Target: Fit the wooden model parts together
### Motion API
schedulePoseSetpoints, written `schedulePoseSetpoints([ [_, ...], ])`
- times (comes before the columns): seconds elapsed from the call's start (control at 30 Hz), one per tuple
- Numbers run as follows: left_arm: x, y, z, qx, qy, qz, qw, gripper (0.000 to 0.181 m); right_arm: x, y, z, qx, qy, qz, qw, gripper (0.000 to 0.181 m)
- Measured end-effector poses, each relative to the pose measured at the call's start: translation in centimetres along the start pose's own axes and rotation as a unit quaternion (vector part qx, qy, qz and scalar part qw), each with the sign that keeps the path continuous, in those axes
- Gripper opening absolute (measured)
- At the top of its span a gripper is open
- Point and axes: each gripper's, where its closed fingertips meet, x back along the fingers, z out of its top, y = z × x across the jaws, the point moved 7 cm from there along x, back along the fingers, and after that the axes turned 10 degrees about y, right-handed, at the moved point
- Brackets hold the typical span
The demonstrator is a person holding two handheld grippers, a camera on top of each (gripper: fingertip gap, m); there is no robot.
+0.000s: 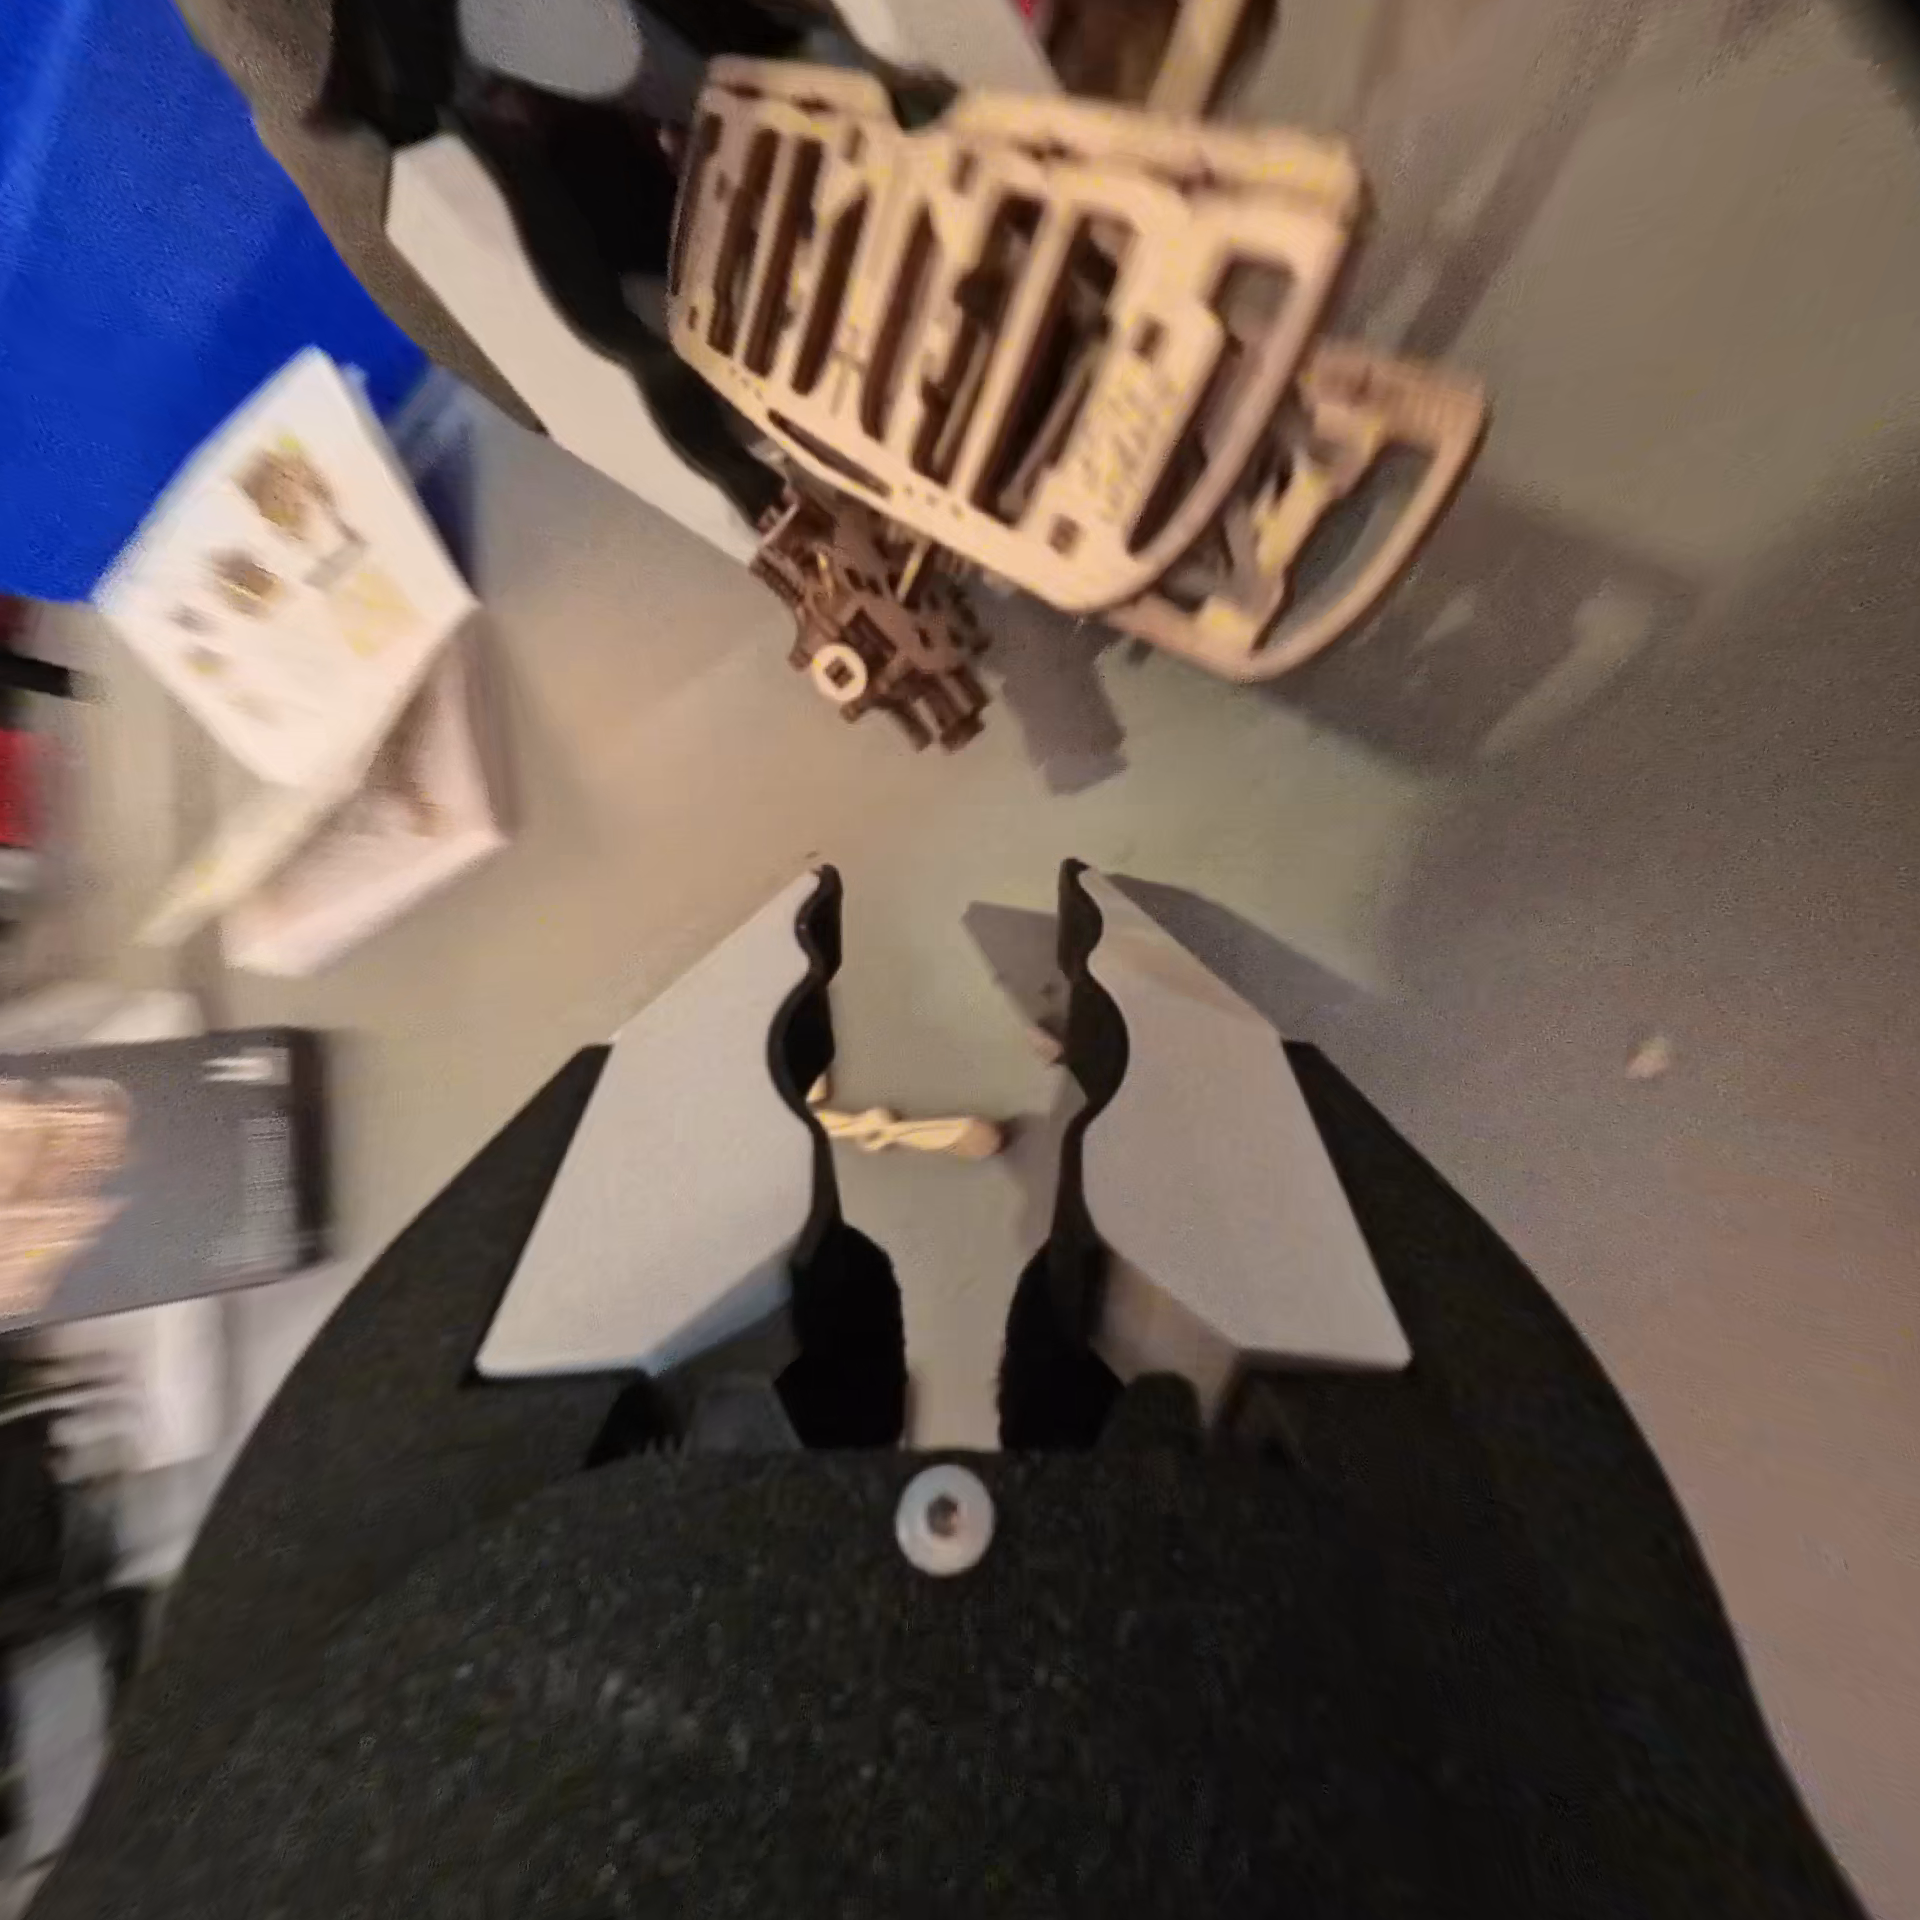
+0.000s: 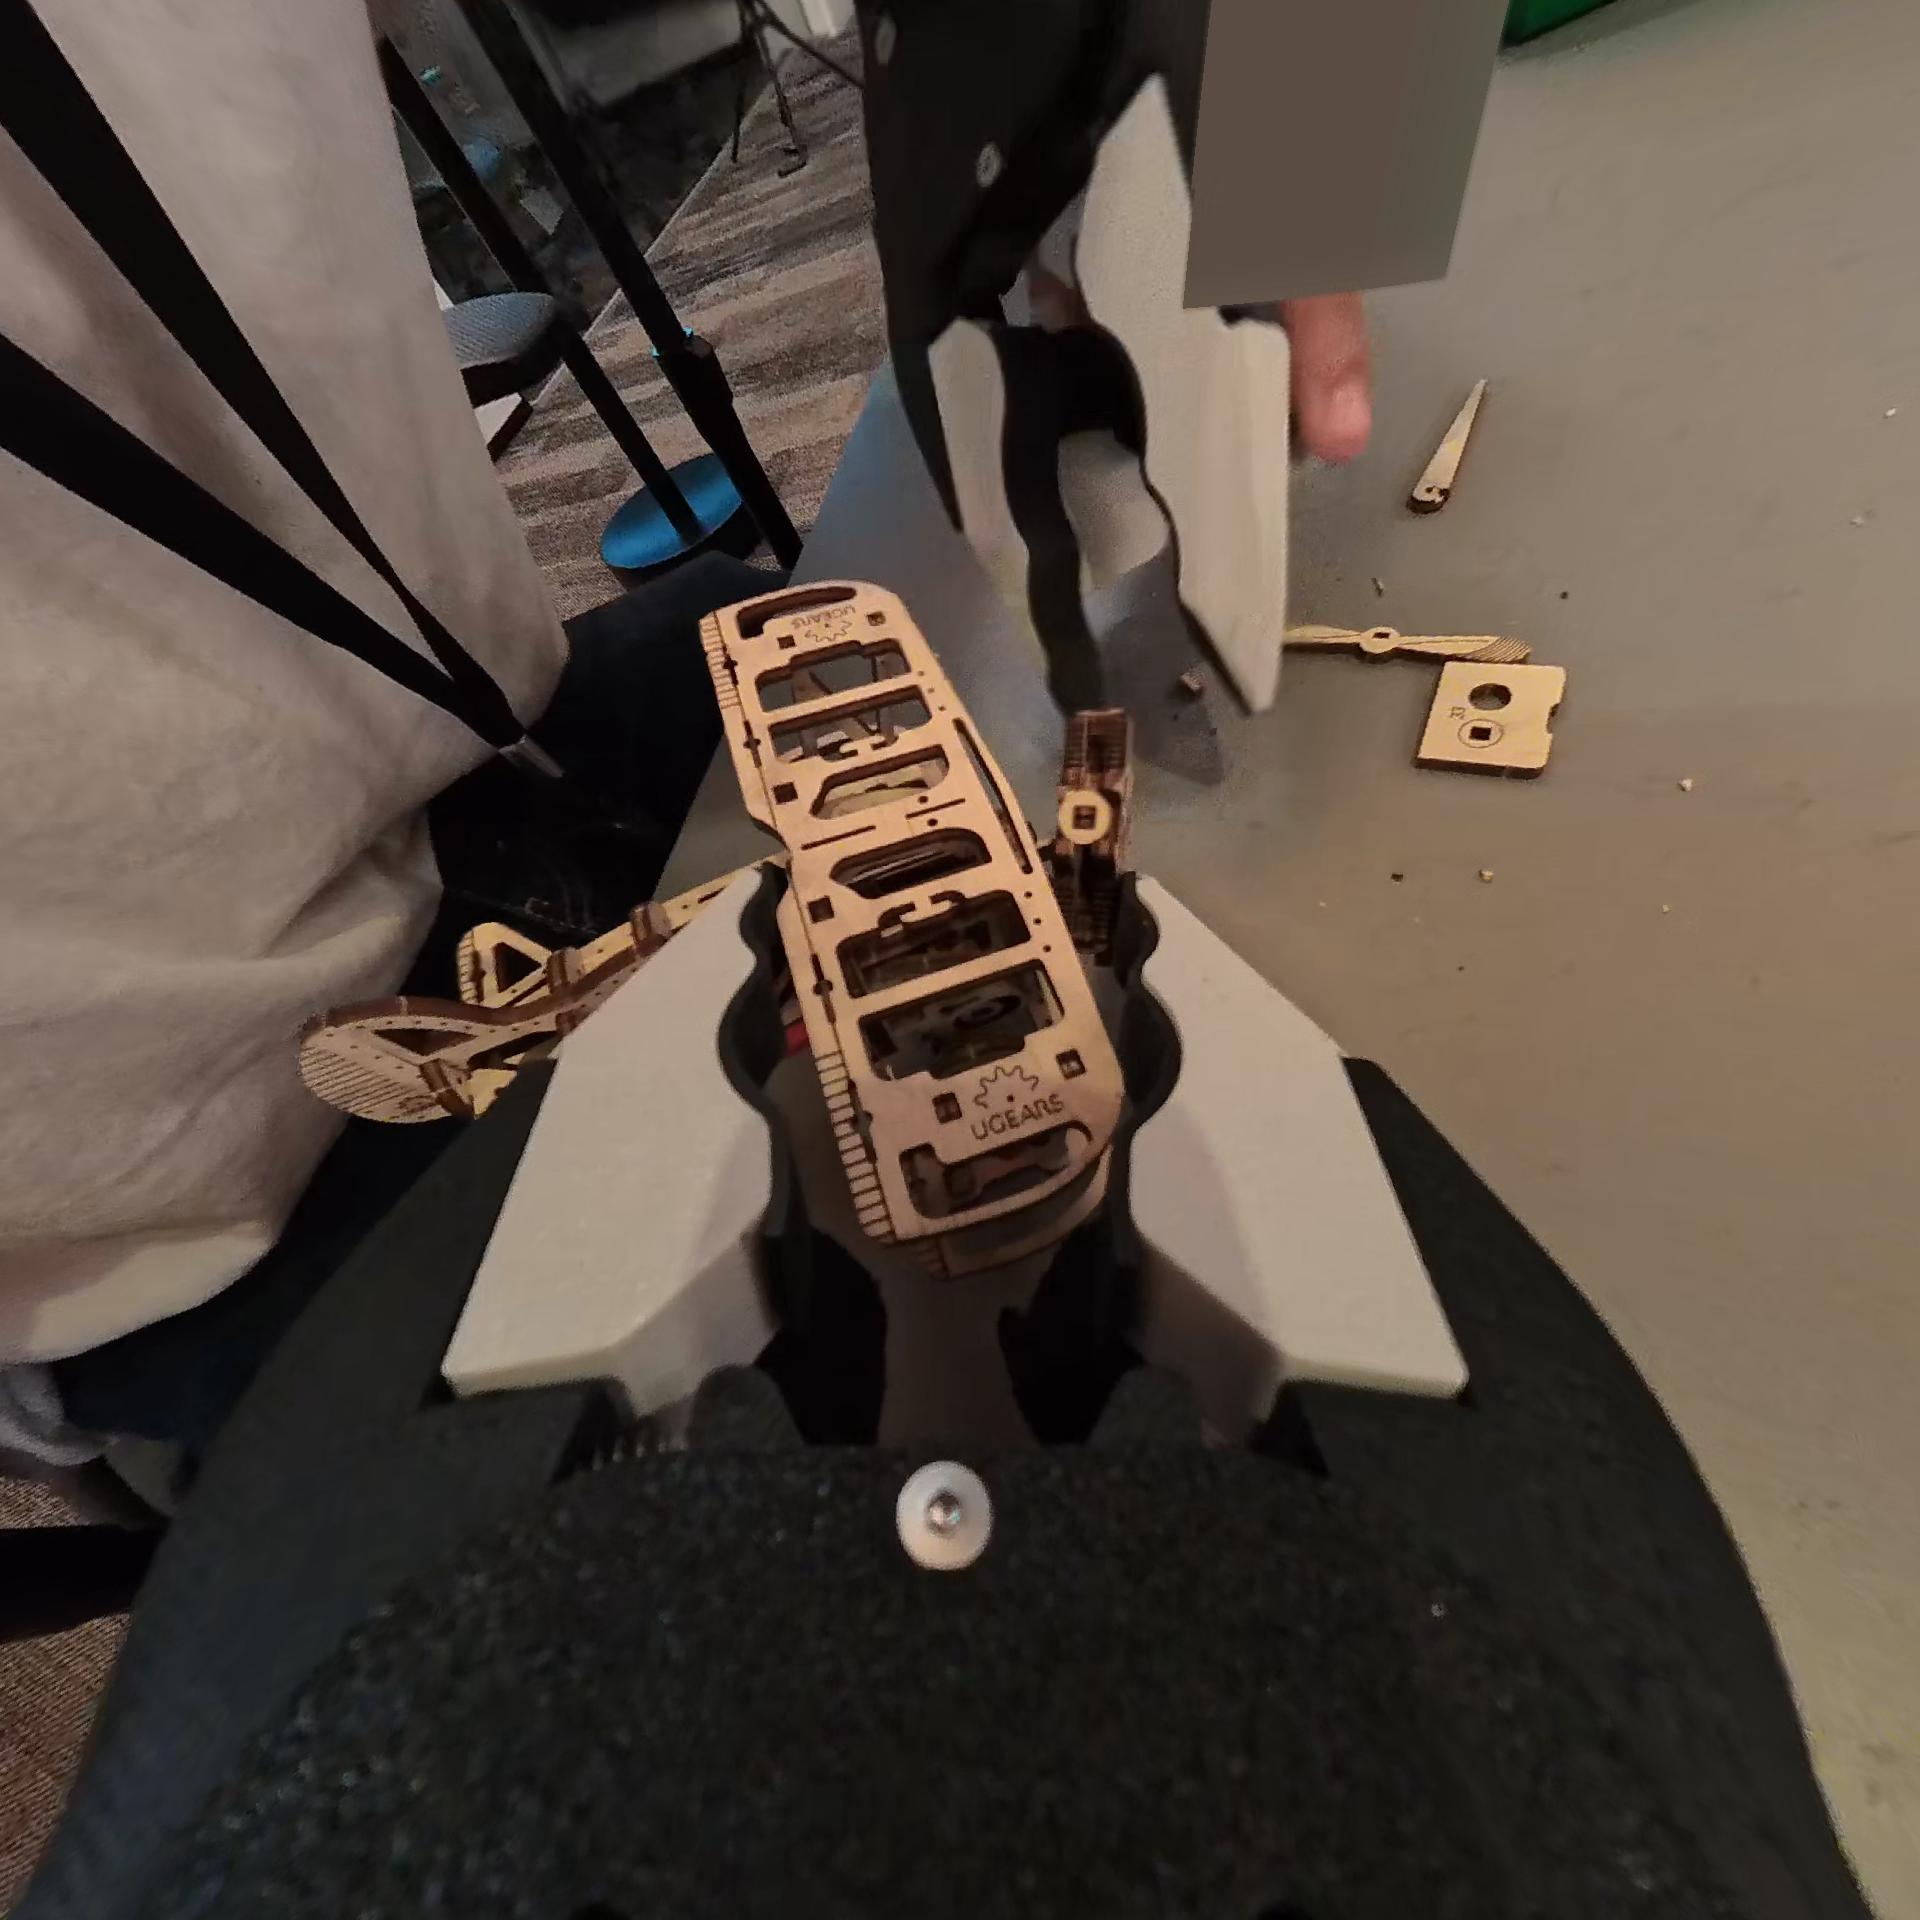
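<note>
My right gripper [image 2: 951, 904] is shut on the wooden plane model [image 2: 914, 935] and holds it above the grey table [image 2: 1558, 1039]. The model's slotted wing lies between the fingers, its tail sticks out left, and its nose hub [image 2: 1086, 816] points away. The model also shows in the left wrist view [image 1: 1008, 343], at the top. My left gripper [image 1: 951, 894] is open and empty, hovering over a small wooden propeller [image 1: 904, 1132] that lies on the table. In the right wrist view the left gripper [image 2: 1122, 582] hangs just beyond the model, with the propeller [image 2: 1392, 644] beside its tips.
A square wooden plate with holes [image 2: 1491, 722] and a pointed wooden sliver [image 2: 1449, 447] lie on the table to the right. An instruction booklet [image 1: 281, 561] and a dark box [image 1: 156, 1164] lie at the left. A person in pale clothing [image 2: 208, 623] is close on the left.
</note>
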Motion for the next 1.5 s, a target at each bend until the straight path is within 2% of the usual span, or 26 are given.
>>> schedulePoseSetpoints([
  [0.07,-0.3,-0.1,0.4,0.122,0.047,-0.051,0.99,0.038,0.0,0.0,0.0,0.001,0.002,0.0,1.0,0.063],
  [0.13,-0.6,-0.7,0.6,0.207,0.088,-0.063,0.972,0.035,0.1,-0.1,-0.1,0.002,0.003,0.0,1.0,0.063],
  [0.27,-1.1,-1.3,1.0,0.297,0.146,-0.077,0.941,0.016,0.1,-0.2,-0.1,0.004,0.006,-0.01,1.0,0.062],
  [0.37,-1.6,-1.6,0.8,0.303,0.146,-0.058,0.94,0.009,0.1,0.0,0.0,0.003,0.002,-0.021,1.0,0.062],
  [0.63,-2.2,-1.8,0.6,0.288,0.125,-0.04,0.949,0.008,0.3,0.0,0.3,-0.001,-0.007,-0.067,0.998,0.061],
  [0.93,-2.5,-1.8,0.4,0.337,0.111,-0.067,0.932,0.008,1.0,-0.8,1.9,0.014,0.001,-0.148,0.989,0.069],
  [1.03,-2.6,-1.6,0.6,0.342,0.113,-0.07,0.93,0.008,1.9,-1.7,2.7,0.001,0.003,-0.185,0.983,0.07],
  [1.13,-2.6,-1.5,0.9,0.349,0.116,-0.069,0.927,0.008,3.3,-3.7,4.3,-0.008,0.021,-0.254,0.967,0.074],
  [1.23,-2.6,-1.2,1.1,0.348,0.118,-0.059,0.928,0.008,4.1,-5.7,3.9,-0.082,0.015,-0.344,0.935,0.085],
  [1.3,-2.5,-1.1,1.3,0.334,0.12,-0.045,0.934,0.008,4.5,-6.7,2.7,-0.174,0.009,-0.394,0.902,0.077],
  [1.37,-2.4,-0.9,1.4,0.313,0.121,-0.026,0.942,0.008,4.0,-7.8,1.6,-0.27,0.066,-0.365,0.889,0.085],
  [1.43,-2.3,-0.7,1.6,0.3,0.12,-0.009,0.946,0.008,3.3,-8.4,0.7,-0.324,0.1,-0.345,0.875,0.091],
  [1.5,-2.3,-0.5,1.8,0.304,0.117,-0.005,0.945,0.008,2.3,-8.6,0.2,-0.334,0.078,-0.369,0.864,0.096],
])
